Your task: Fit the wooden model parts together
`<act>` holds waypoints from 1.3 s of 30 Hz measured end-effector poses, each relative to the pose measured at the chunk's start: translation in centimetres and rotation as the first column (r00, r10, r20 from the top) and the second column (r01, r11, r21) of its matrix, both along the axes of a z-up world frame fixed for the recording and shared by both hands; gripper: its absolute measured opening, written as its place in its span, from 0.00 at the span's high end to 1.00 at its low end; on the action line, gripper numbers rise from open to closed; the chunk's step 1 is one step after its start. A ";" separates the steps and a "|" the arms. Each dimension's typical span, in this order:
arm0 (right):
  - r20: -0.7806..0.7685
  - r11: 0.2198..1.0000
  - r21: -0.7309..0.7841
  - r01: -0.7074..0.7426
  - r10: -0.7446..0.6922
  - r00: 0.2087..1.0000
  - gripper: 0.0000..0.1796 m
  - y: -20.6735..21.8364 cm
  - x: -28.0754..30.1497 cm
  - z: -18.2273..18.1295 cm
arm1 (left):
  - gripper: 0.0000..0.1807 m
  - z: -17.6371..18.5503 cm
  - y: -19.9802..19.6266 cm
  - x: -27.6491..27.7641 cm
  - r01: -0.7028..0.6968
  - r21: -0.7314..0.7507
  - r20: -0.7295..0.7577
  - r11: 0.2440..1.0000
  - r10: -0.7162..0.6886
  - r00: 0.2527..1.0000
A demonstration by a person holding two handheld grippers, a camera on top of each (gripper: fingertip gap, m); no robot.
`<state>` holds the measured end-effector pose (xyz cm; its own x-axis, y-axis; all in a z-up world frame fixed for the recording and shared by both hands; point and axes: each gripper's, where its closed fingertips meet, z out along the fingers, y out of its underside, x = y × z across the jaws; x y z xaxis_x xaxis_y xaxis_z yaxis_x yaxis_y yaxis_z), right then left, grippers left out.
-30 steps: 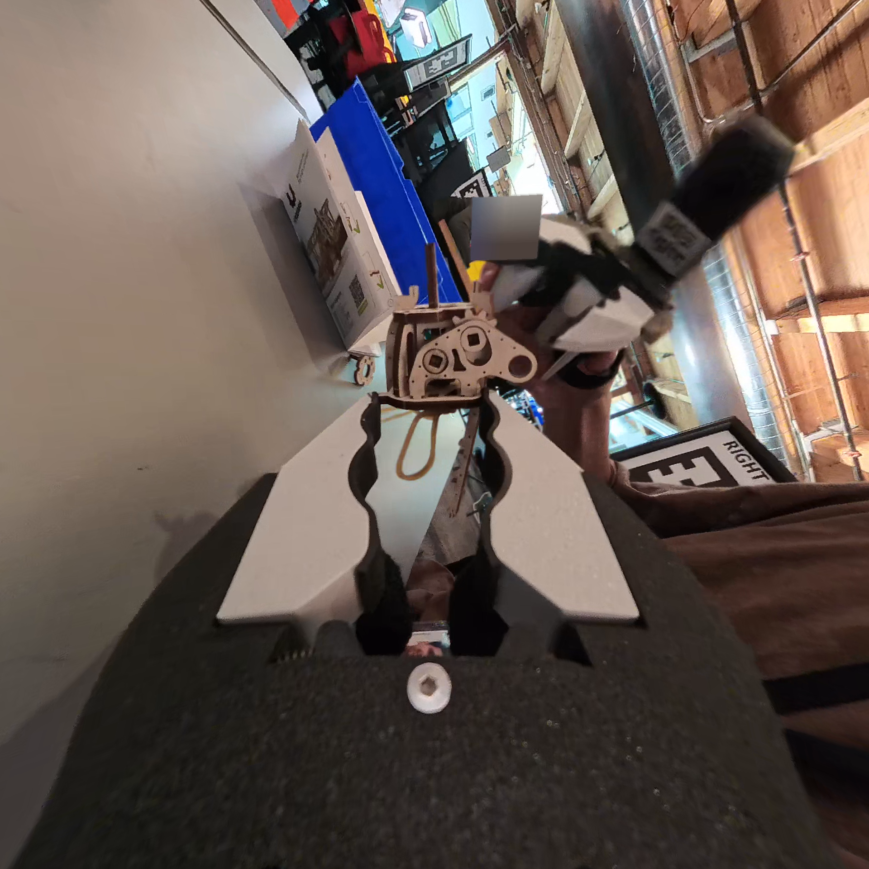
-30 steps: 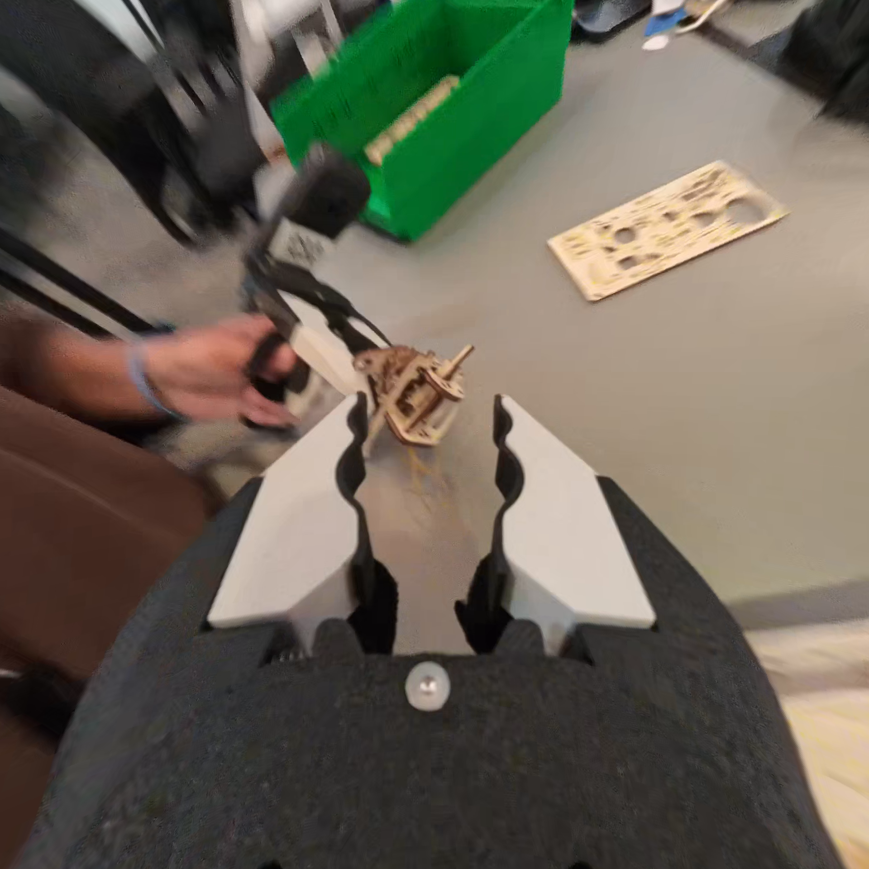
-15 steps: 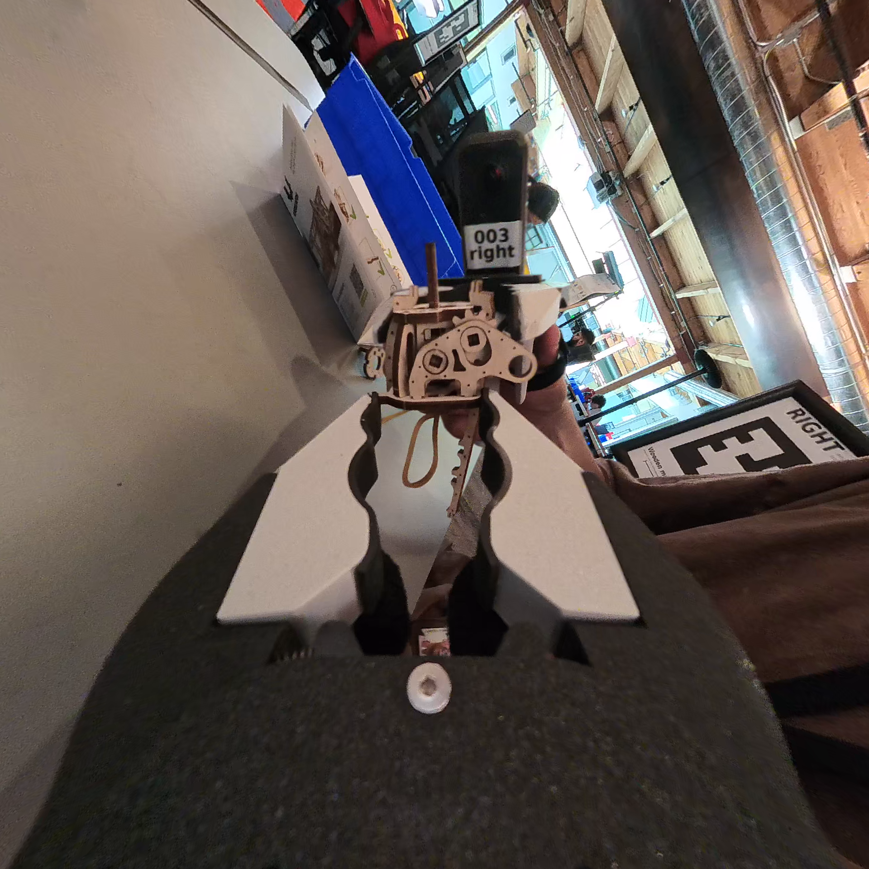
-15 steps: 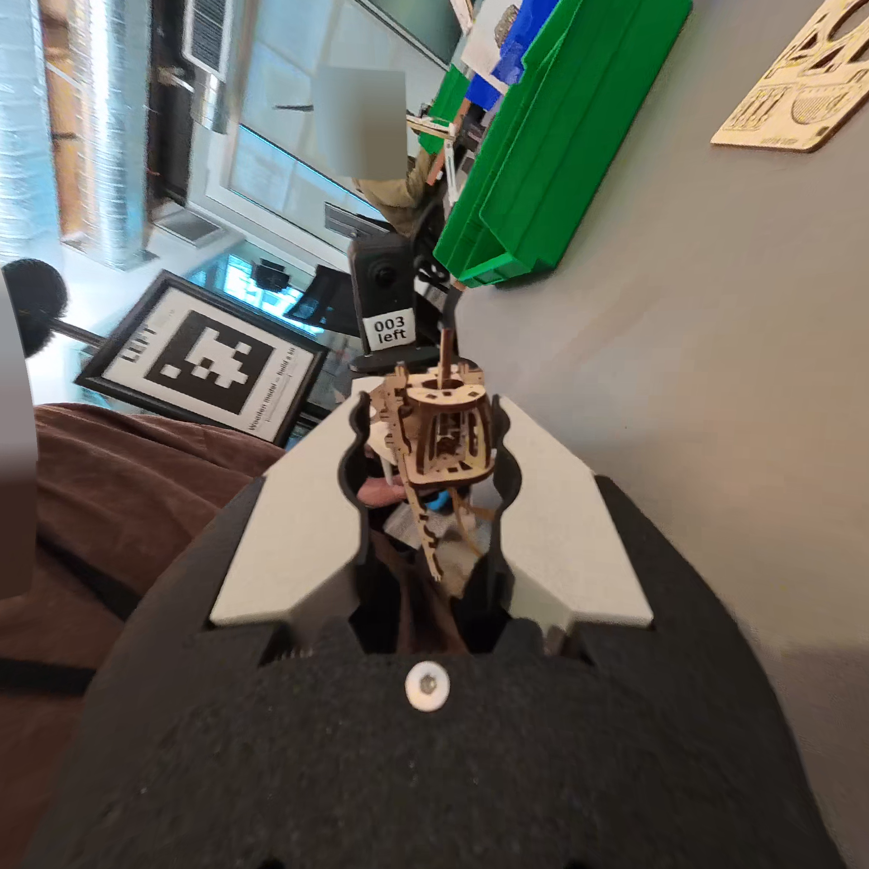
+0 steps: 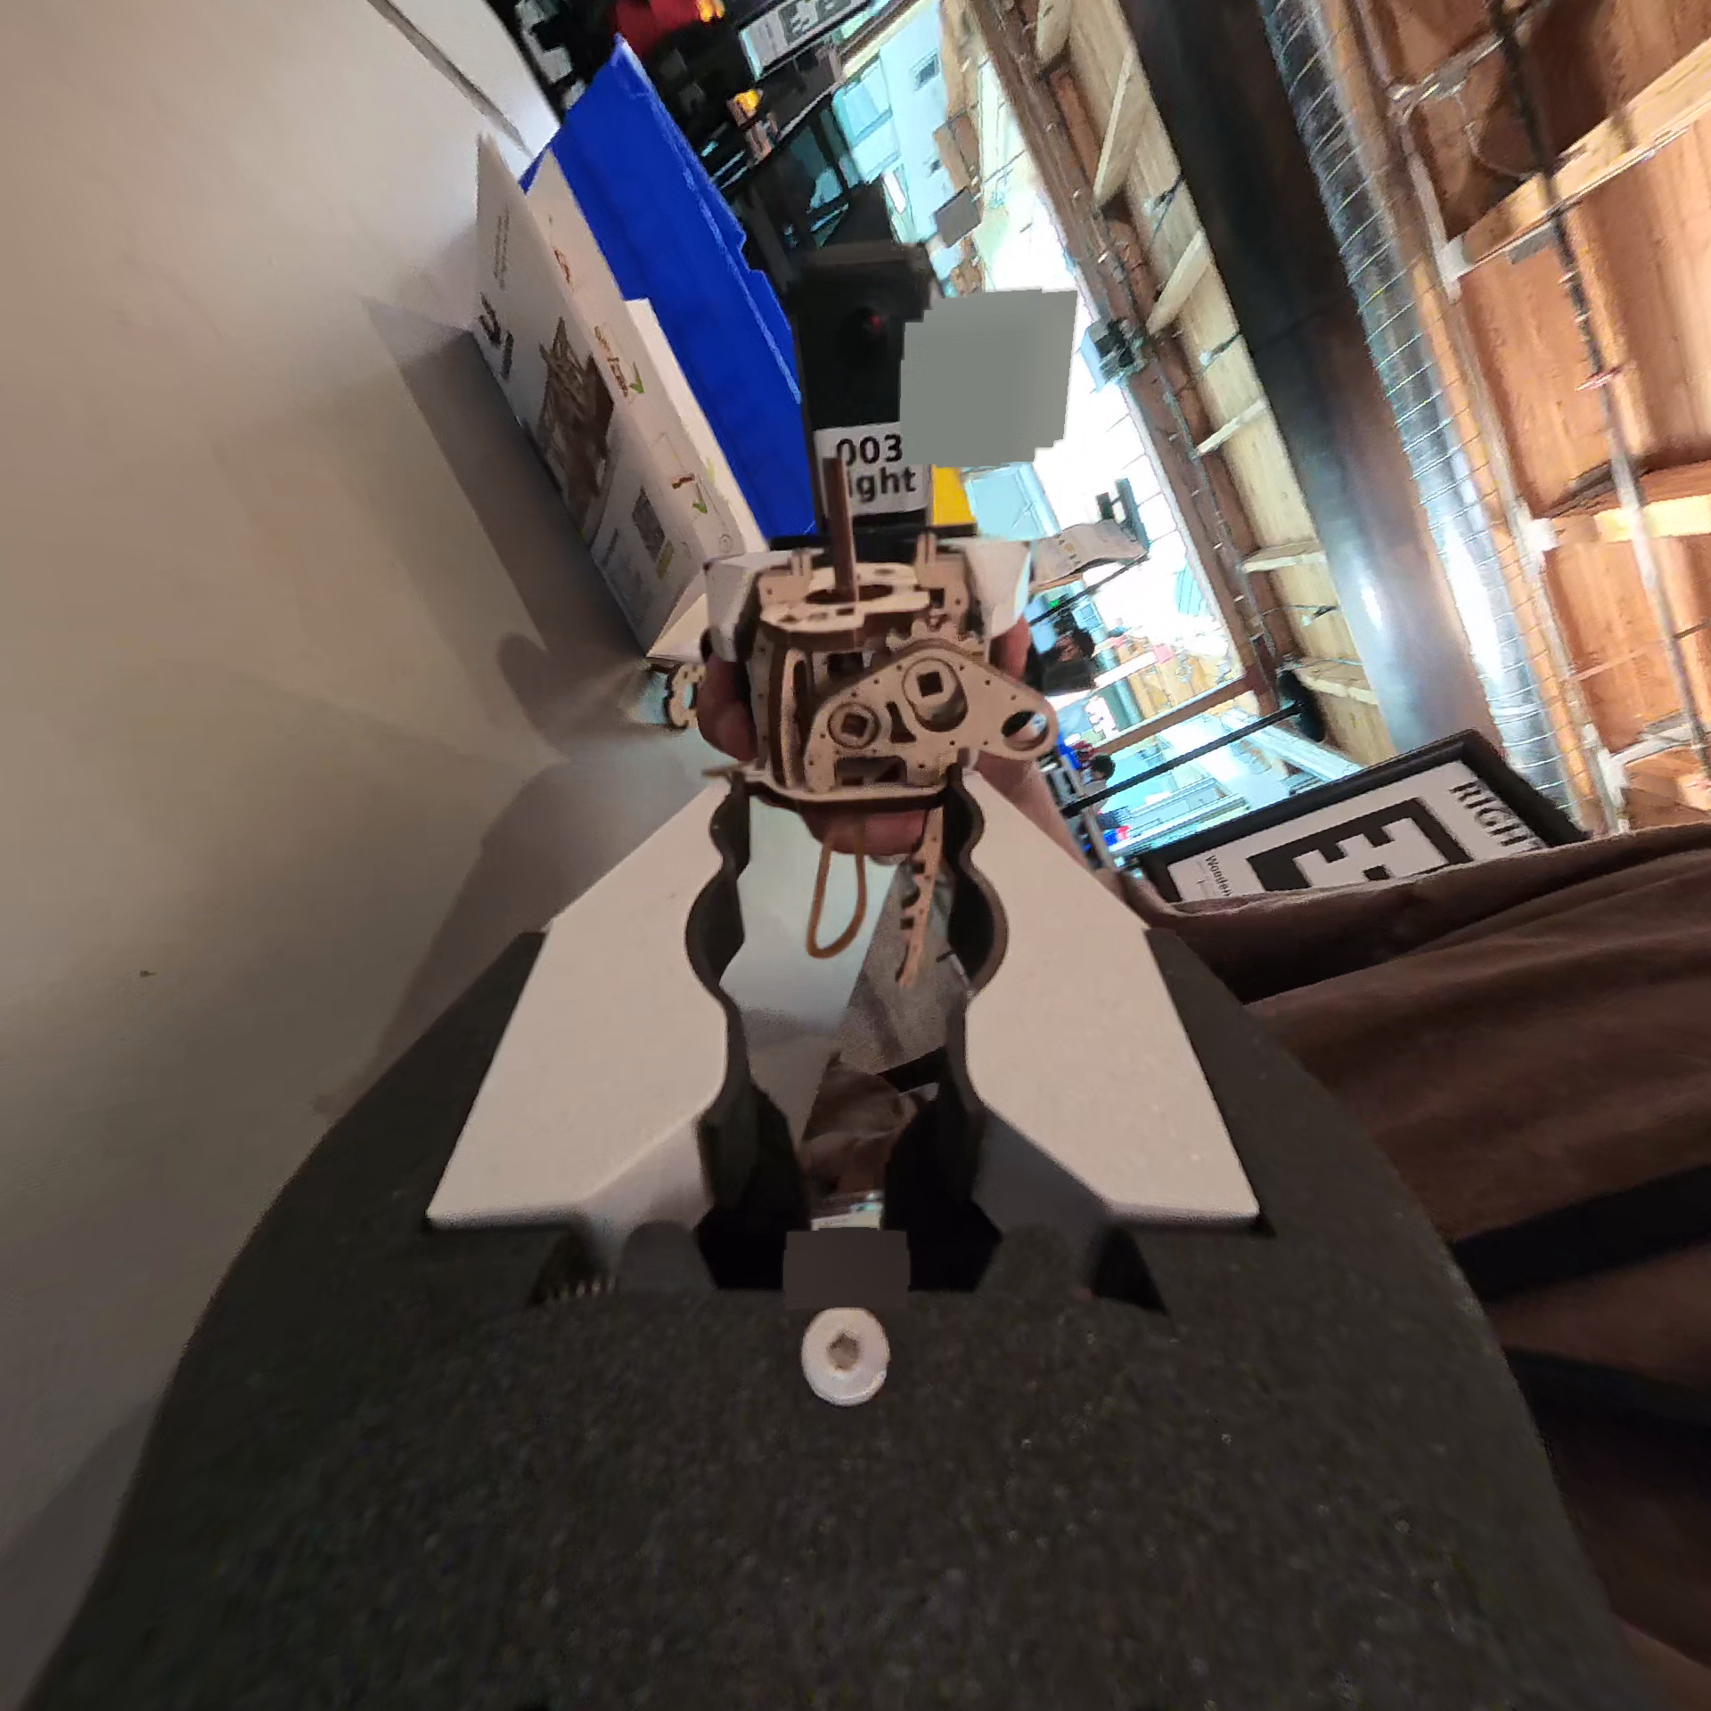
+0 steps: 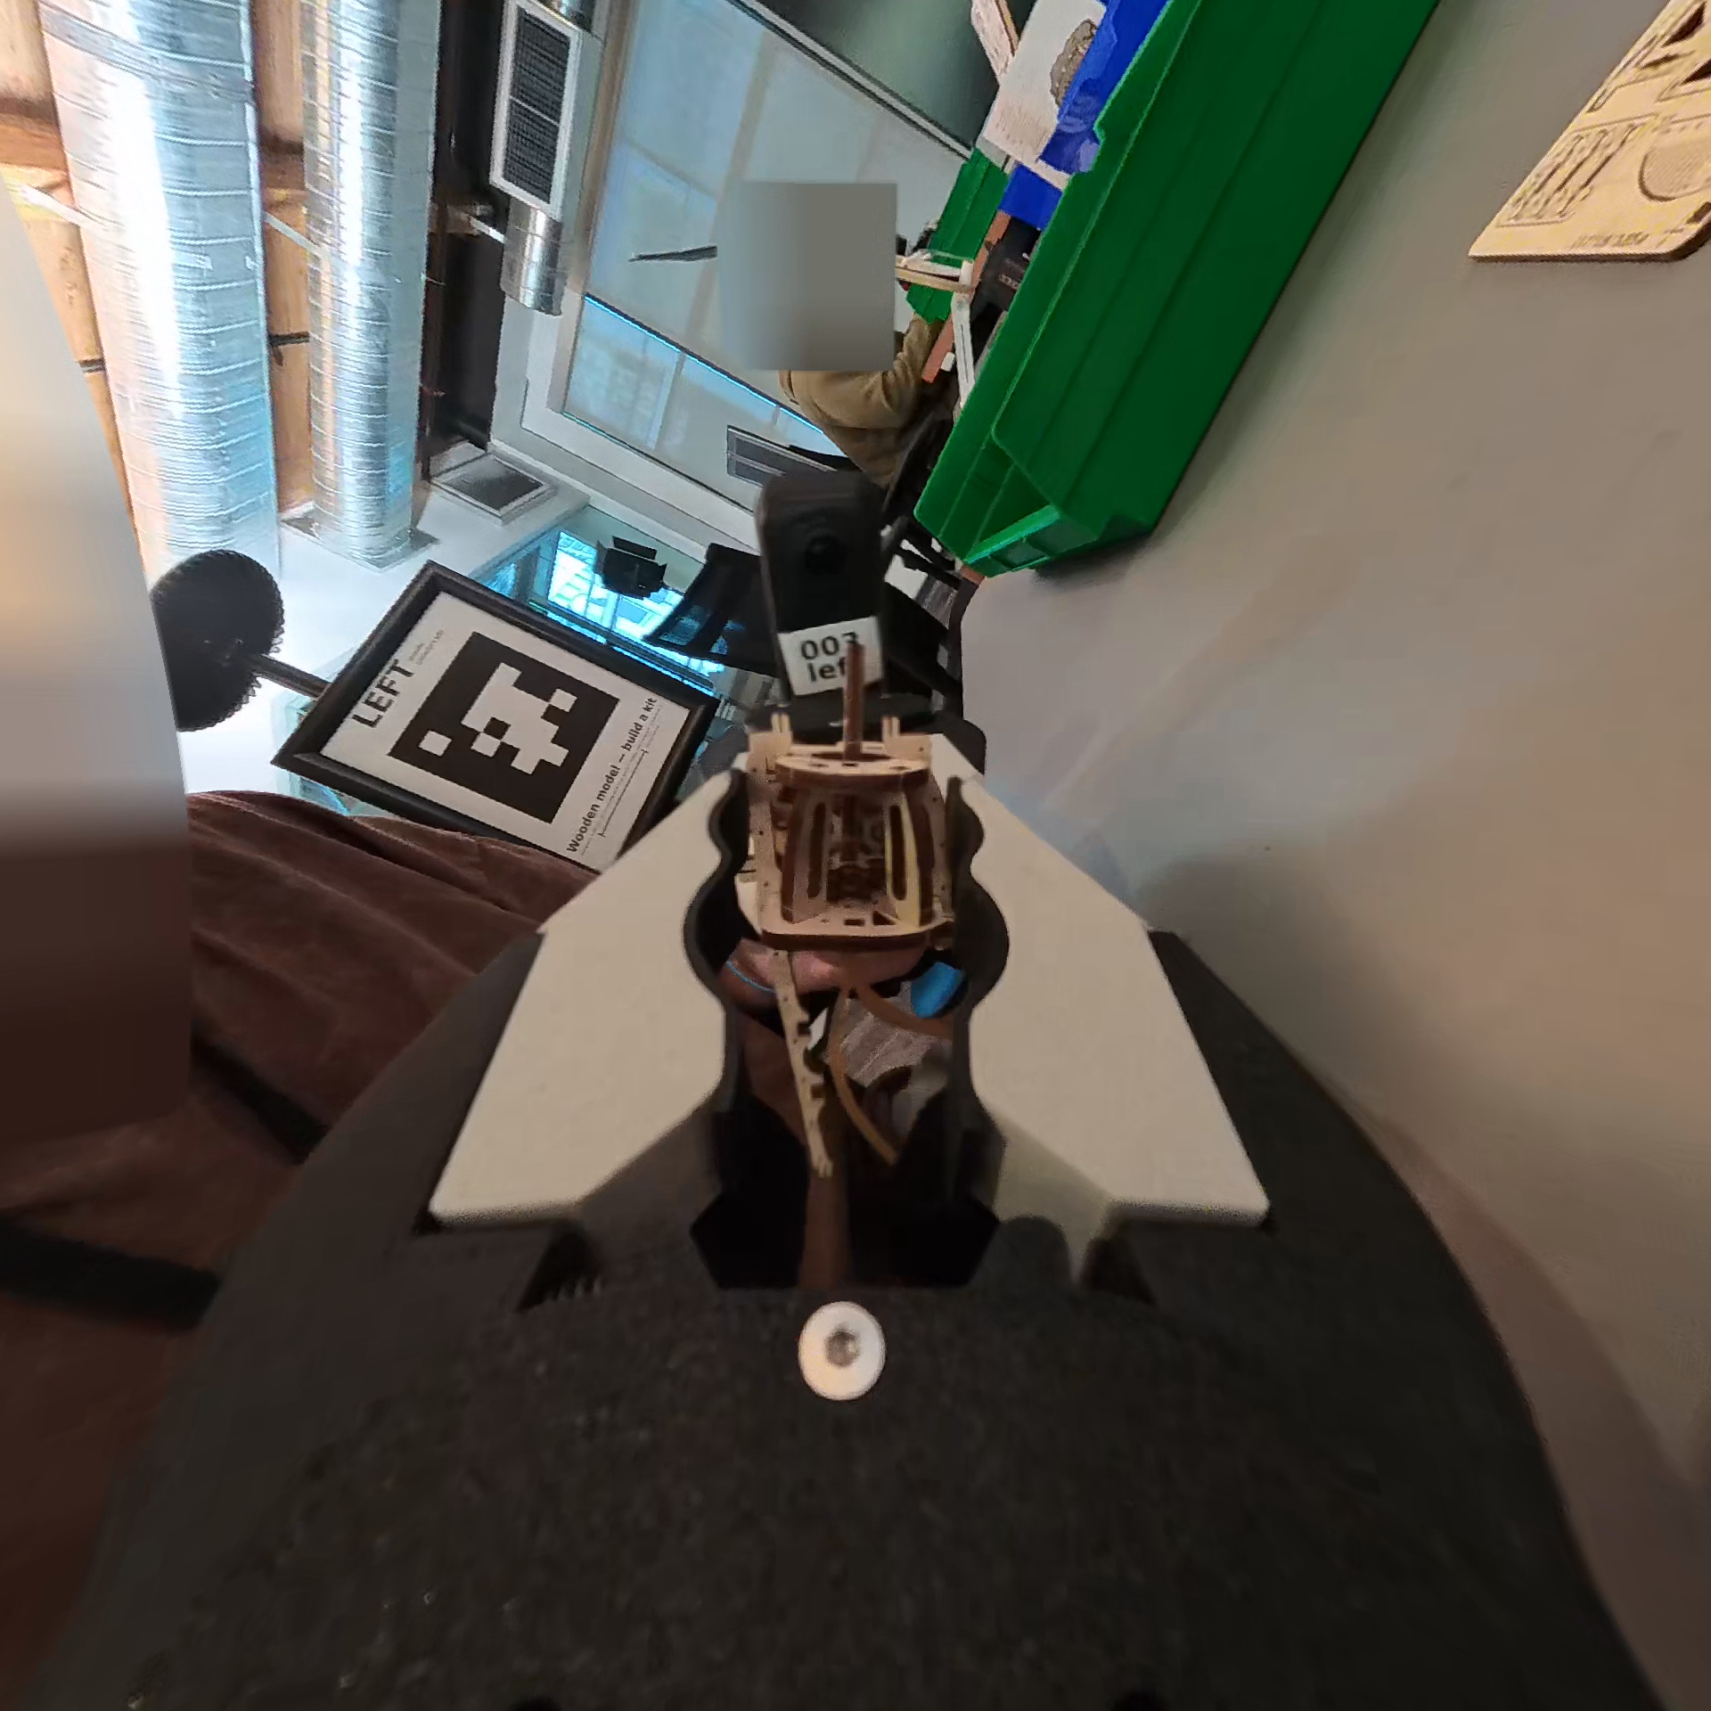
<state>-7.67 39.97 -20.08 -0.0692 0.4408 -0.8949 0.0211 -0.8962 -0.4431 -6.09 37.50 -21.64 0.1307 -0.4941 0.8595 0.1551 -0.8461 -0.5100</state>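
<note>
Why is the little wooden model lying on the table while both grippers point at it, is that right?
Not quite. The wooden model isn't on the table; it's held up in the air between the left gripper and right gripper, as both wrist views show.

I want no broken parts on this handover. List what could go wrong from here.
1. The wooden model sits between both grippers' fingertips, the left gripper and the right gripper; if they pull or twist against each other, its thin frame could crack.
2. The dark peg sticks up unsupported and could snap or pop out.
3. The loose rubber band and the toothed strip dangle and could snag on the fingers.
</note>
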 end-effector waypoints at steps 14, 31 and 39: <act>-0.030 0.997 -0.021 -0.069 0.069 0.997 0.78 -0.2 -0.1 0.0 | 0.78 0.1 -0.1 -0.2 0.020 0.006 -0.007 1.000 -0.020 1.000; -0.014 0.997 -0.014 -0.081 0.081 0.997 0.77 -0.2 0.1 -0.2 | 0.78 -0.3 -0.1 -0.2 0.022 0.019 -0.044 1.000 -0.021 0.999; -0.022 0.997 -0.044 -0.071 0.070 0.997 0.78 -0.1 0.0 -0.6 | 0.78 -0.7 -0.2 0.0 0.027 0.028 -0.082 0.999 -0.025 0.996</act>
<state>-7.65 39.83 -20.71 -0.1171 0.3941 -0.9116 0.0763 -0.9116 -0.4040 -6.08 37.30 -22.38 0.1863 -0.5229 0.8318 0.0902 -0.8340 -0.5444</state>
